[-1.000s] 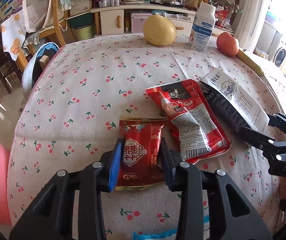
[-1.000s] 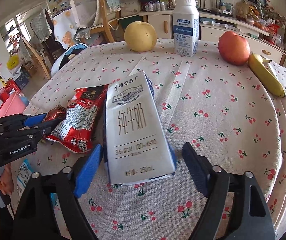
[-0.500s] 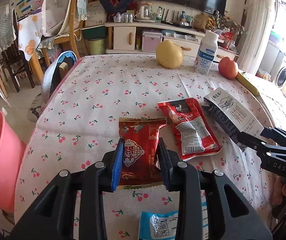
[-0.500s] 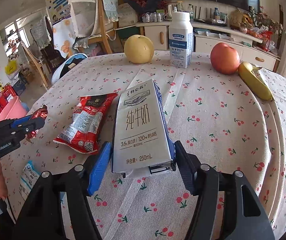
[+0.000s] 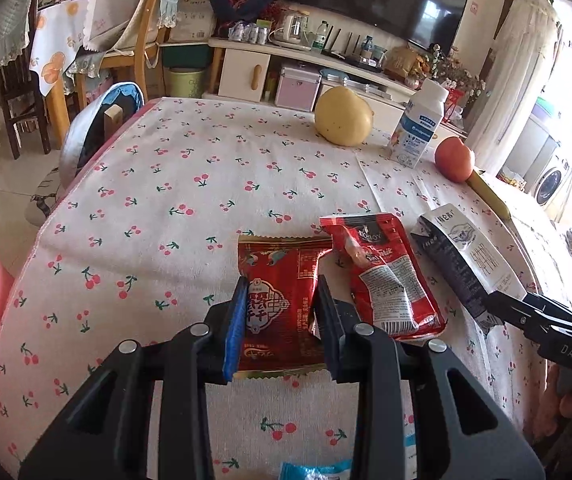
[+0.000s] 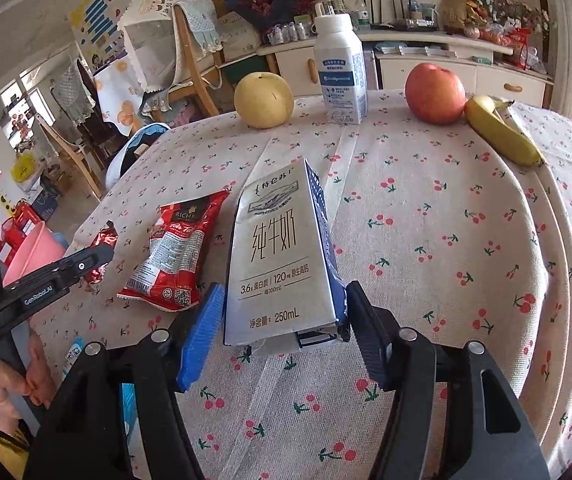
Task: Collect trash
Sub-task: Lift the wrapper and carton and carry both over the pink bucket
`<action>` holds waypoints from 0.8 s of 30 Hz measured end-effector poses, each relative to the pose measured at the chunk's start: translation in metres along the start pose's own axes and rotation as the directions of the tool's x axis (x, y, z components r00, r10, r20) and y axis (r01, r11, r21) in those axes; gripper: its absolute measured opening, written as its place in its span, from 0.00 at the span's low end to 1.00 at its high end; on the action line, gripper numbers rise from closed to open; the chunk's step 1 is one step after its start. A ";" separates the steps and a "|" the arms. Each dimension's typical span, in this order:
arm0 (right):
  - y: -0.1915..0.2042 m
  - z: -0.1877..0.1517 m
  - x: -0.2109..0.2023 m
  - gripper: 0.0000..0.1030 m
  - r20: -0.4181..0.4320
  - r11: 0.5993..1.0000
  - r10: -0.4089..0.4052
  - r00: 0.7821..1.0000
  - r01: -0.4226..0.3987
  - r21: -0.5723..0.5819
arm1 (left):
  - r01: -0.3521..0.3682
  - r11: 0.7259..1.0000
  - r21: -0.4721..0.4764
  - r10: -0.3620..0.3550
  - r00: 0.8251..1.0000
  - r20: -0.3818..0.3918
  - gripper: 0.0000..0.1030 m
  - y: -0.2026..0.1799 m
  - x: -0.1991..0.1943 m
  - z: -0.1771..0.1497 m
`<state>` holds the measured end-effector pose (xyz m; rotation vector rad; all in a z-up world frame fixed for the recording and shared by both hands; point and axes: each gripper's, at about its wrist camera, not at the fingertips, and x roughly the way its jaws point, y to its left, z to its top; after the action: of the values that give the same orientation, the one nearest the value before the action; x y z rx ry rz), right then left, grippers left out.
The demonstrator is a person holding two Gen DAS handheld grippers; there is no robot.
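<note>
My left gripper (image 5: 280,308) is shut on a small red snack packet (image 5: 280,300) and holds it above the cherry-print tablecloth (image 5: 190,184). My right gripper (image 6: 282,312) is shut on the bottom end of a white and blue milk carton (image 6: 278,256), lifted off the cloth. A larger red coffee sachet (image 5: 381,276) lies on the table between the two; it also shows in the right wrist view (image 6: 178,256). The carton shows in the left wrist view (image 5: 465,264) too.
A pear (image 6: 264,98), a white milk bottle (image 6: 339,72), an apple (image 6: 435,92) and a banana (image 6: 501,132) stand at the far side. A pink bucket (image 6: 34,252) sits left of the table. A blue wrapper (image 5: 317,470) lies at the near edge. Chairs stand beyond.
Both grippers have closed on their items and risen from the table, the left with the red packet, the right with the milk carton. The views now look from higher up.
</note>
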<state>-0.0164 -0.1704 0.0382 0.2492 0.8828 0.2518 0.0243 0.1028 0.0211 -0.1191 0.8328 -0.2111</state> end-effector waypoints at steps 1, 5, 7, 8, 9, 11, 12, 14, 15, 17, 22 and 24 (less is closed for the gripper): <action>-0.001 0.002 0.001 0.61 -0.005 1.000 0.006 1.000 -0.006 0.011 | -0.010 1.000 0.008 0.010 1.000 0.002 0.33 -0.002 0.003 0.003; -0.003 0.005 0.001 0.61 -0.025 0.999 0.029 0.999 -0.028 0.034 | -0.017 1.000 -0.008 0.017 1.000 -0.001 0.33 -0.007 0.004 0.013; -0.001 0.006 0.003 0.61 -0.046 0.999 0.046 0.998 -0.045 0.027 | -0.017 0.999 -0.029 0.017 1.000 0.009 0.33 -0.010 0.000 0.019; 0.000 0.006 0.002 0.61 -0.053 0.998 0.052 0.997 -0.051 0.023 | -0.030 0.999 -0.019 0.030 0.999 0.022 0.33 -0.013 -0.004 0.021; 0.000 0.005 0.001 0.61 -0.055 0.998 0.057 0.997 -0.056 0.020 | -0.039 0.999 -0.007 0.039 0.999 0.033 0.33 -0.016 -0.007 0.022; 0.001 0.001 0.000 0.61 -0.059 0.998 0.066 0.996 -0.066 0.008 | -0.040 0.999 -0.010 0.041 0.997 0.067 0.33 -0.019 -0.014 0.023; 0.002 0.000 -0.001 0.61 -0.057 0.998 0.070 0.996 -0.070 0.000 | -0.039 0.999 -0.018 0.041 0.996 0.085 0.33 -0.019 -0.018 0.022; 0.004 -0.003 -0.003 0.61 -0.043 0.997 0.073 0.996 -0.074 -0.025 | -0.045 0.998 -0.033 0.049 0.991 0.123 0.33 -0.017 -0.025 0.015; 0.006 -0.005 -0.004 0.61 -0.036 0.996 0.074 0.997 -0.075 -0.039 | -0.047 0.998 -0.037 0.052 0.989 0.136 0.33 -0.016 -0.029 0.011; 0.009 -0.009 -0.009 0.61 -0.018 0.995 0.075 0.997 -0.076 -0.062 | -0.057 0.997 -0.045 0.063 0.986 0.154 0.33 -0.012 -0.036 0.002; 0.023 -0.013 -0.038 0.61 0.074 0.993 0.067 0.995 -0.059 -0.105 | -0.092 0.992 -0.083 0.108 0.971 0.214 0.33 0.005 -0.063 -0.007; 0.033 -0.013 -0.050 0.61 0.099 0.993 0.061 0.993 -0.050 -0.105 | -0.095 0.990 -0.100 0.116 0.966 0.232 0.33 0.011 -0.077 -0.005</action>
<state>-0.0610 -0.1541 0.0772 0.1896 0.7605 0.3328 -0.0277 0.1314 0.0713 -0.1787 0.6074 -0.0572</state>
